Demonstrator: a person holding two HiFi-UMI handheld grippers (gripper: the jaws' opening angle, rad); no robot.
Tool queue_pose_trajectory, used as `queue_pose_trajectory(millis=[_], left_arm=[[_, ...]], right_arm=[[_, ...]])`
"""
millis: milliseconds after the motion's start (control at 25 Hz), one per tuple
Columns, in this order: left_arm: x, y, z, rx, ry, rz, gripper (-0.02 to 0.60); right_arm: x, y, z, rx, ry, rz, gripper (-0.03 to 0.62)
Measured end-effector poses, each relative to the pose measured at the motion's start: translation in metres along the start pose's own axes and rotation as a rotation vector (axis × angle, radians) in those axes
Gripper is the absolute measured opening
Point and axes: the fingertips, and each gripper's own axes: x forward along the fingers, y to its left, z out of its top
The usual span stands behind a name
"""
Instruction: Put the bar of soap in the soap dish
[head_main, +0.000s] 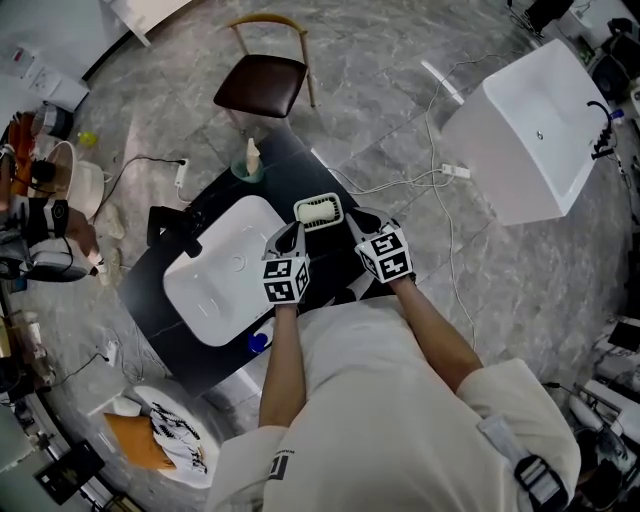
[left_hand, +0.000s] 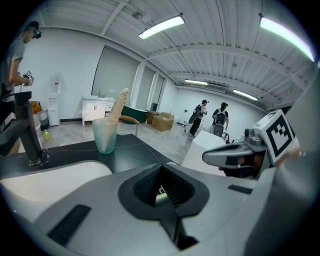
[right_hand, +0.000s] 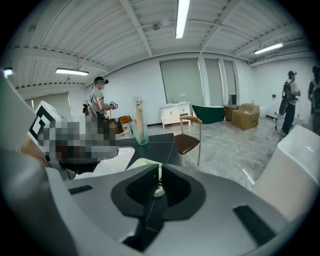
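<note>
Near counter (head_main: 290, 170) edge, right claw (head_main: 352, 218) pinching dish (head_main: 319, 211)

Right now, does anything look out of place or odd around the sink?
Mostly no. The dish sits near the counter edge beside the sink, with the left gripper and right gripper jaws shut on its two sides, and no soap shows in it. Nothing looks spilled or broken.

You had a matte black rectangular countertop (head_main: 292, 165) and a glossy white oval basin (head_main: 225, 270) before you. The ridged plastic soap dish (head_main: 319, 211) was pale green. Your left gripper (head_main: 296, 230) and right gripper (head_main: 353, 220) were grey with black pads (right_hand: 140, 187), their cubes (head_main: 286, 280) patterned in black-and-white squares.
</note>
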Motion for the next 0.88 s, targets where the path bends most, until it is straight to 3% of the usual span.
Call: queue_pose_trajectory(millis=[880], left_arm=[[-0.0003, 0.0073, -0.0051, -0.011, 0.014, 0.005, 0.005]], right_arm=[[0.0097, 0.0084, -0.0022, 0.017, 0.037, 0.054, 0.005]])
